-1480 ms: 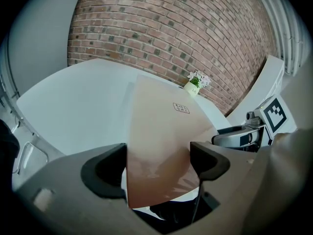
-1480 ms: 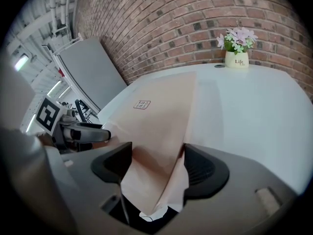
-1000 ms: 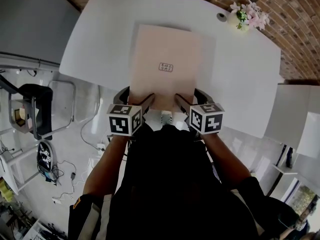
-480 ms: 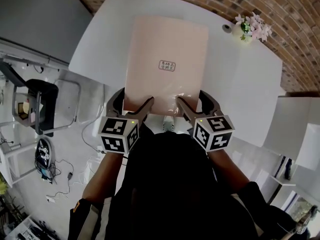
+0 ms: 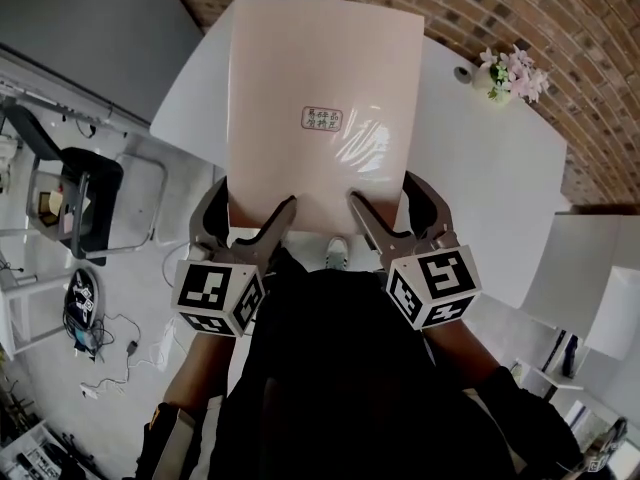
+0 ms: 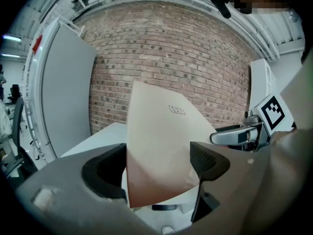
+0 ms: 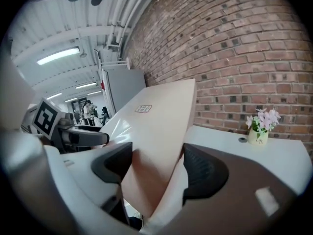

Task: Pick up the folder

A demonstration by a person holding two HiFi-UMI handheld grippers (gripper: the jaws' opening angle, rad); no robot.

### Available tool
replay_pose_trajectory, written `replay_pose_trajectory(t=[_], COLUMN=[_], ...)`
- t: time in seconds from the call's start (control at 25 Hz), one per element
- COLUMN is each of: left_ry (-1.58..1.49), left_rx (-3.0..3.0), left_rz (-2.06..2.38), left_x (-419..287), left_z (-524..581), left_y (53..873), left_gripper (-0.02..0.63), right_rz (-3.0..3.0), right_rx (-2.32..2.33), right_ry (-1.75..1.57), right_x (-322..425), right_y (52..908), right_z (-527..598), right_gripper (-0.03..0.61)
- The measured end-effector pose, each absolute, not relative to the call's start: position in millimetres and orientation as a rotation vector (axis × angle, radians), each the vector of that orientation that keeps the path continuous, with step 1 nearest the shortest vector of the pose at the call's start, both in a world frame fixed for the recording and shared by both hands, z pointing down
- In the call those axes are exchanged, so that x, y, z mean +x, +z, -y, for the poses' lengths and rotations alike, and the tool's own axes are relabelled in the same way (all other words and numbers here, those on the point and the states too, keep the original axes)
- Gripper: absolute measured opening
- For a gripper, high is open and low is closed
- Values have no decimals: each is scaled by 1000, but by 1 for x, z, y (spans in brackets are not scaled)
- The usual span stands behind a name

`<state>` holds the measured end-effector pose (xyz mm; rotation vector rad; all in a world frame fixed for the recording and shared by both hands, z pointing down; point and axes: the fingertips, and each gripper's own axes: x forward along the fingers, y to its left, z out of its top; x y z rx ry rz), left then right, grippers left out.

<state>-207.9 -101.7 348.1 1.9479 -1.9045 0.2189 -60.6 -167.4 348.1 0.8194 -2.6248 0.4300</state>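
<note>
Folder [image 5: 320,108] held clear above the white surface [image 5: 490,168].
Left tool [image 5: 250,213] and right tool [image 5: 388,203] each clamp its near edge; brick wall [image 5: 570,28] behind, flowers [image 5: 510,68] at the surface's far right.

The folder [image 5: 320,108] is now up off the bench [image 5: 490,158], where it lay flat a second ago. It is nearer the head and looks bigger. The left tongs [image 5: 250,210] and right tongs [image 5: 386,204] have come up with it.
</note>
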Motion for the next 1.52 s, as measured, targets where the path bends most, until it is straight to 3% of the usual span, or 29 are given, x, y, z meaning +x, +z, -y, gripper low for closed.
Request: replay_pose_trajectory(t=[0.56,1.52], left_ry=[143,130], left_rx=[1970,1917], left_rz=[2116,2127], left_x=[-222,-228], left_z=[68,63], left_y=[280,287], left_gripper=[413,411], right_rz=[2781,2798], right_rx=[761,744], right_ry=[220,201], right_x=[-83,-92], right_y=[281,282], right_z=[144,144], right_gripper=[330,328])
